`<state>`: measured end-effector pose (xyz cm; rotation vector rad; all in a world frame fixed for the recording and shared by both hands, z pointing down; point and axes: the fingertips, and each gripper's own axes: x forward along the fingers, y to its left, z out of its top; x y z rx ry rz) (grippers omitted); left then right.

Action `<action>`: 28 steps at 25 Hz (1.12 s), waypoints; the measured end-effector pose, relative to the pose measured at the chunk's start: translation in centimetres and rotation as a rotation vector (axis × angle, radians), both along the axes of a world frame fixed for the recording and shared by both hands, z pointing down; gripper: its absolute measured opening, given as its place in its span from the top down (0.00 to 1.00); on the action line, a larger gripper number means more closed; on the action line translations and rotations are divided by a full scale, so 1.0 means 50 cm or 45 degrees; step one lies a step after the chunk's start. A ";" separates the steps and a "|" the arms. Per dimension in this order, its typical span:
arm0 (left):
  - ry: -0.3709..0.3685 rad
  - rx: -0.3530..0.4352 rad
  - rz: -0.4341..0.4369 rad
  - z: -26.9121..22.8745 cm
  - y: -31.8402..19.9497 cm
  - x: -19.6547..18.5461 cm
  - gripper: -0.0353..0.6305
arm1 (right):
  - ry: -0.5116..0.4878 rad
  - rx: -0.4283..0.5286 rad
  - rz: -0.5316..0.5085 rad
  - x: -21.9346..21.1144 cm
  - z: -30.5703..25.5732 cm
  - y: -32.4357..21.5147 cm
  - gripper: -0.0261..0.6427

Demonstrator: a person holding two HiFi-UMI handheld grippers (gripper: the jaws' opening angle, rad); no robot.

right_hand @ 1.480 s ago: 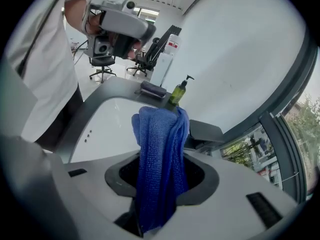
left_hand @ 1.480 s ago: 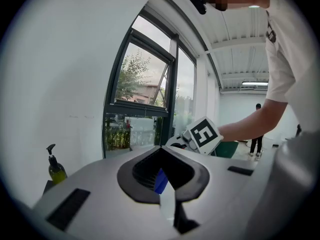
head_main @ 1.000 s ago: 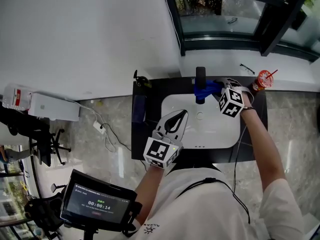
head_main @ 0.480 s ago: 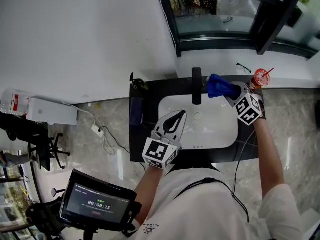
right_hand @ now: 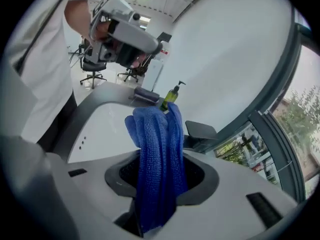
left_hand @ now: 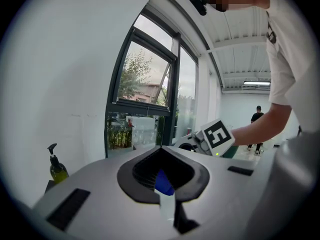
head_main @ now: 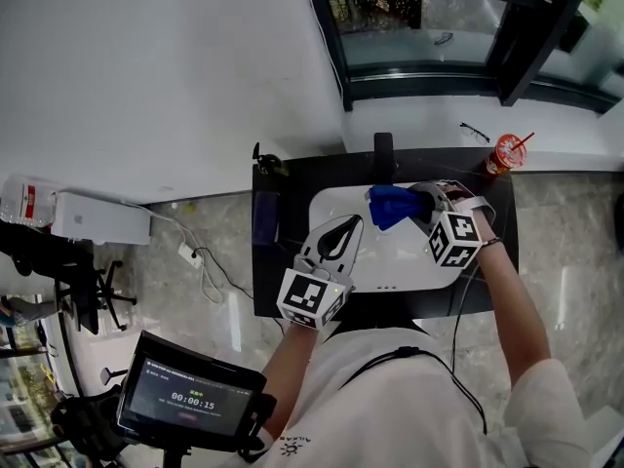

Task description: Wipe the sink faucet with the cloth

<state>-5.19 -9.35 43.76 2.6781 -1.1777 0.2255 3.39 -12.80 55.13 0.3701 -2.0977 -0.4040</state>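
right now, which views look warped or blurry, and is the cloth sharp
Head view: even daylight, little distortion, blue cloth clear over the sink. Left gripper view: strong fisheye bows the window frame, dark corners. Right gripper view: same fisheye, cloth weave sharp up close.

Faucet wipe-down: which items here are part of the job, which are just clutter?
Job: cloth, held in right gripper; faucet; sink.
Clutter: soap bottle; drink cup; white box on floor.
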 end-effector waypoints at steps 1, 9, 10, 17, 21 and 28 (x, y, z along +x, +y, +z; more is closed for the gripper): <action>-0.001 0.000 -0.003 0.000 0.001 -0.001 0.96 | 0.040 -0.011 -0.008 -0.002 0.015 -0.007 0.72; -0.010 -0.001 -0.041 0.002 0.000 -0.025 0.96 | 0.117 0.009 0.119 0.001 0.044 -0.123 0.72; -0.010 0.000 -0.043 0.002 -0.001 -0.026 0.96 | 0.108 0.018 0.151 0.006 0.042 -0.136 0.72; -0.012 -0.002 -0.045 0.008 -0.002 -0.031 0.96 | 0.042 0.024 0.326 0.059 0.042 -0.162 0.72; -0.006 0.001 -0.033 0.003 -0.003 -0.022 0.96 | 0.006 0.046 0.464 0.122 0.036 -0.166 0.72; 0.005 0.012 -0.001 -0.005 -0.003 -0.004 0.96 | -0.149 0.122 0.501 0.182 -0.045 -0.116 0.72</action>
